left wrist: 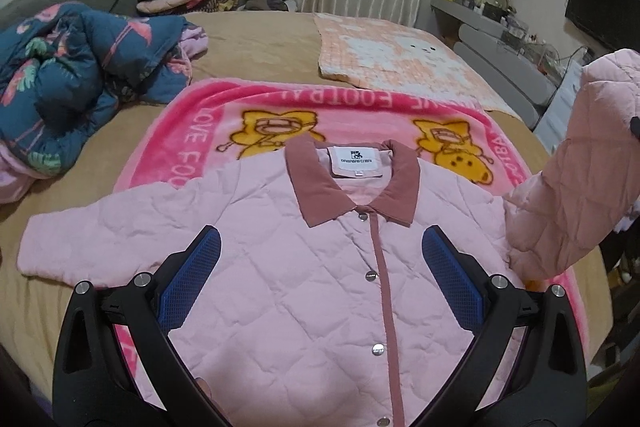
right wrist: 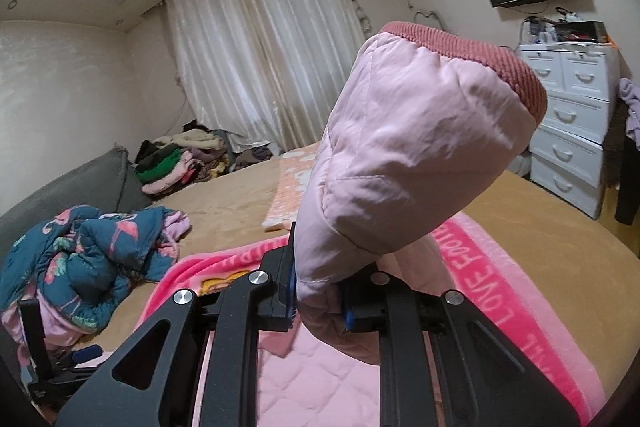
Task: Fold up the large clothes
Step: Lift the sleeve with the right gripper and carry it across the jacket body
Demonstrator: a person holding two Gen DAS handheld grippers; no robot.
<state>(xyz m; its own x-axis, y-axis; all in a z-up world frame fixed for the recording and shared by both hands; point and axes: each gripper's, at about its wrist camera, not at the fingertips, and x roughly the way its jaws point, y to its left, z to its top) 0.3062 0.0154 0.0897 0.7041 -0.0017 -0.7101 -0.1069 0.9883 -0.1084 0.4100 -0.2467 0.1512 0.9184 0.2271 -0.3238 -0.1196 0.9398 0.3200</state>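
Right wrist: gripper (right wrist: pixel 320 301) pinches puffy quilted pink sleeve (right wrist: pixel 408 147), ribbed cuff (right wrist: pixel 480 61).

1. The jacket (left wrist: pixel 300 267) is pale pink with diamond quilting; its collar (left wrist: pixel 352 179), front placket and ribbed sleeve cuff (right wrist: pixel 480 59) are dusty rose.
2. The blanket (left wrist: pixel 200 131) under it is hot pink with yellow cartoon figures and white lettering.
3. At ten o'clock lies a dark blue quilt (left wrist: pixel 60 87) with pink flamingos.
4. At one o'clock lies a peach-and-white checked mat (left wrist: pixel 400 59).
5. The bed cover (left wrist: pixel 256 43) is tan.
6. The gripper pads (left wrist: pixel 192 279) are blue.
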